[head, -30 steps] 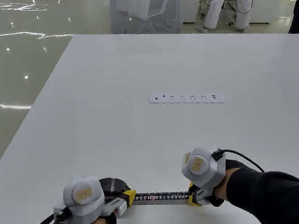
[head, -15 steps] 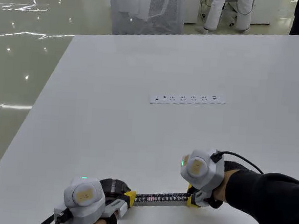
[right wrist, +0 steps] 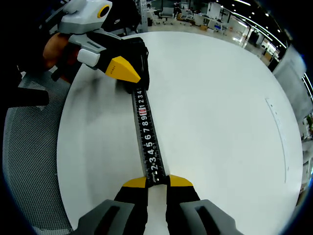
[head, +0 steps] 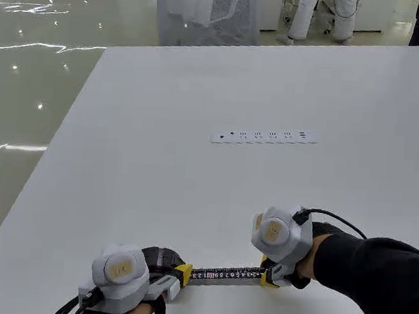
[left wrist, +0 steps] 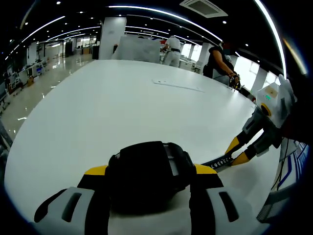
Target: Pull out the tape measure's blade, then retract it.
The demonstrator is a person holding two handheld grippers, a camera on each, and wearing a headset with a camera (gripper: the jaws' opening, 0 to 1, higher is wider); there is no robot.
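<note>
One white counter (head: pixel 200 92) was seen, and everything was carried on it. Two grippers were counted near its front edge. Compared with a second earlier, the right gripper (right wrist: pixel 157 181) was found very slightly nearer the left gripper (left wrist: pixel 150 170), and little else was changed. One white power strip (head: pixel 263 136) was laid flat at mid-counter, well apart from both grippers. One black tape measure (head: pixel 161 258) was held at its sides by the left fingers (left wrist: pixel 95 170), which were clamped tight against it. One blade (right wrist: pixel 146 137) was drawn out flat along the counter from the tape measure to the right gripper, numbers facing up. Its tip was pinched between the clenched, yellow-tipped right fingers (right wrist: pixel 134 182).
</note>
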